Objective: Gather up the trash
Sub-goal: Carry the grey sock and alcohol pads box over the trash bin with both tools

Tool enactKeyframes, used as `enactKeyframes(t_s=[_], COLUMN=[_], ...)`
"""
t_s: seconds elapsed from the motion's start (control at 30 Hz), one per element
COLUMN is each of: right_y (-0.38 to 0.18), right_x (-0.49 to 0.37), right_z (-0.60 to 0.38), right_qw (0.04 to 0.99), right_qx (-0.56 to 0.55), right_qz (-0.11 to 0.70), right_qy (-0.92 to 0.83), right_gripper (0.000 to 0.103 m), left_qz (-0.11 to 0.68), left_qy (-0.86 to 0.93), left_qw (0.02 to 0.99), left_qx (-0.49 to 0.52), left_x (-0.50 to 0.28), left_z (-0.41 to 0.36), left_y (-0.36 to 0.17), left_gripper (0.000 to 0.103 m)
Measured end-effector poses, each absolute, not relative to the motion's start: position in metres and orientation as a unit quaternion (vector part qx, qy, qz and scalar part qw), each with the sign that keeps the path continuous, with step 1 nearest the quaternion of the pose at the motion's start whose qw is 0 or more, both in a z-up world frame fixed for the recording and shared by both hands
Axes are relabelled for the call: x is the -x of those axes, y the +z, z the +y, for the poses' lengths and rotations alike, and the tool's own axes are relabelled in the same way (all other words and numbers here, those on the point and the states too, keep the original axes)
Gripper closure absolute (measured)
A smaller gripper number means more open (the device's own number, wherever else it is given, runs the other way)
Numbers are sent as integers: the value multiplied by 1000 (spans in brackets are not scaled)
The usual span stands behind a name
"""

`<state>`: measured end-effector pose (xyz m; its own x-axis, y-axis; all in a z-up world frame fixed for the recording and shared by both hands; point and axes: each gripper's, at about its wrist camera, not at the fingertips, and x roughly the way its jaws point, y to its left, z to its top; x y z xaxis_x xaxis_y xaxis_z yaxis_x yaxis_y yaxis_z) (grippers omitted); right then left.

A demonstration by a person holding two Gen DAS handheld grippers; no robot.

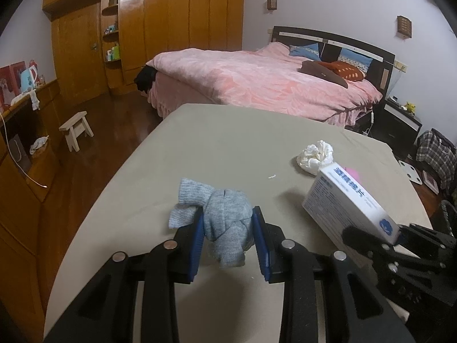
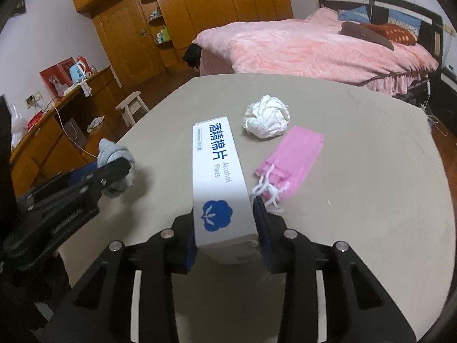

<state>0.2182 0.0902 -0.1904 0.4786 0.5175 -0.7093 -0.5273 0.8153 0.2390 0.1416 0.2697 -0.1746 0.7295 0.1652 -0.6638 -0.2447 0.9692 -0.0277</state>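
My left gripper point(image 1: 228, 223) is shut on a balled grey sock point(image 1: 225, 225) and holds it just above the beige table point(image 1: 228, 143). My right gripper point(image 2: 225, 223) is shut on a white alcohol pads box point(image 2: 218, 177), held tilted above the table; the box also shows in the left wrist view point(image 1: 348, 200). A crumpled white tissue point(image 2: 267, 120) lies on the table beyond the box and also shows in the left wrist view point(image 1: 315, 155). A pink drawstring pouch point(image 2: 288, 160) lies to the right of the box. The left gripper and the sock point(image 2: 114, 154) show at the left of the right wrist view.
A bed with a pink cover point(image 1: 265, 83) stands behind the table. A small wooden stool point(image 1: 75, 128) stands on the floor at the left. Wooden wardrobes point(image 1: 157, 23) line the back wall. A low wooden counter point(image 2: 57, 131) with a kettle runs along the left.
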Motion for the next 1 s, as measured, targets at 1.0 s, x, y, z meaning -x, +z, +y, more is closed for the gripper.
enactKeyframes(t_s=[1.0], right_y=[-126], right_x=[-197], right_z=[29], right_qw=[891], right_qx=[-11], right_qz=[350], right_qy=[289], right_gripper=[74], left_qz=[329], left_qy=[65], left_qw=[941], left_qx=[46], left_x=[-125], left_z=[216], left_y=[-136], left_gripper=[71])
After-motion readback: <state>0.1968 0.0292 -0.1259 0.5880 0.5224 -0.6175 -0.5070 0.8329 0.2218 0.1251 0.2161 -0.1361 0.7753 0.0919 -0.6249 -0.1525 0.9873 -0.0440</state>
